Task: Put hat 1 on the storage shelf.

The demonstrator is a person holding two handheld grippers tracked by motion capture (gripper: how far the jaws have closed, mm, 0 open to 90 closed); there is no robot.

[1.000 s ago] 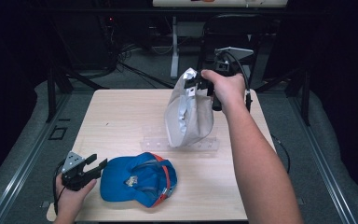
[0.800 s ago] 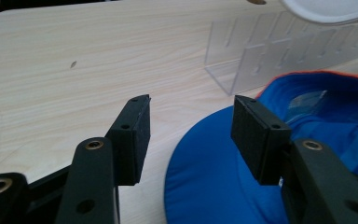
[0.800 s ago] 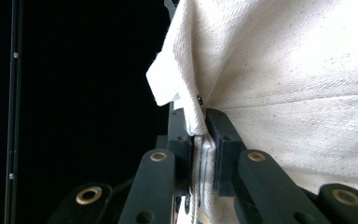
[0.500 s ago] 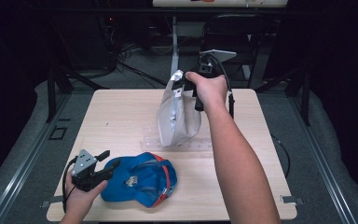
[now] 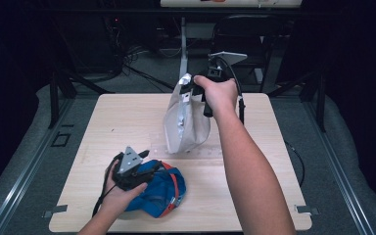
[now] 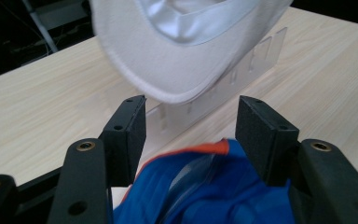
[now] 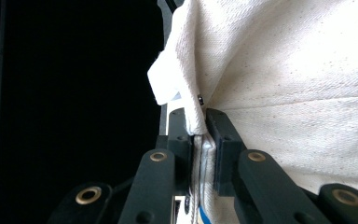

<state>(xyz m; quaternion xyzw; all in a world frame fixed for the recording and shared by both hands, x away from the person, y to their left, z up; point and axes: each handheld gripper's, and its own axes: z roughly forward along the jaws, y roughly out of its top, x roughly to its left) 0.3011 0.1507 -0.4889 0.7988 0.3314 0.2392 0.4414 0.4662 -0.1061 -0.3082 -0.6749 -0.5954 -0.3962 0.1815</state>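
Between the right gripper's 2 black jaws, a fold of a white cap's cloth was pinched tight, the pads pressed on it from both sides with no gap to spare. That gripper was held up above the far half of the wooden table, and the cap hung down from it, its lower edge just over a clear plastic rack lying on the tabletop.

Nearer the person, the left gripper hovered over a blue cap with orange trim. Its jaws had just been opening and stood wide apart, pads clear of the cloth. Seen along those jaws, the blue cap lay below and between them, untouched by either pad, while the white cap and the rack sat just ahead of the tips. The left hand wrapped the gripper's body from below.
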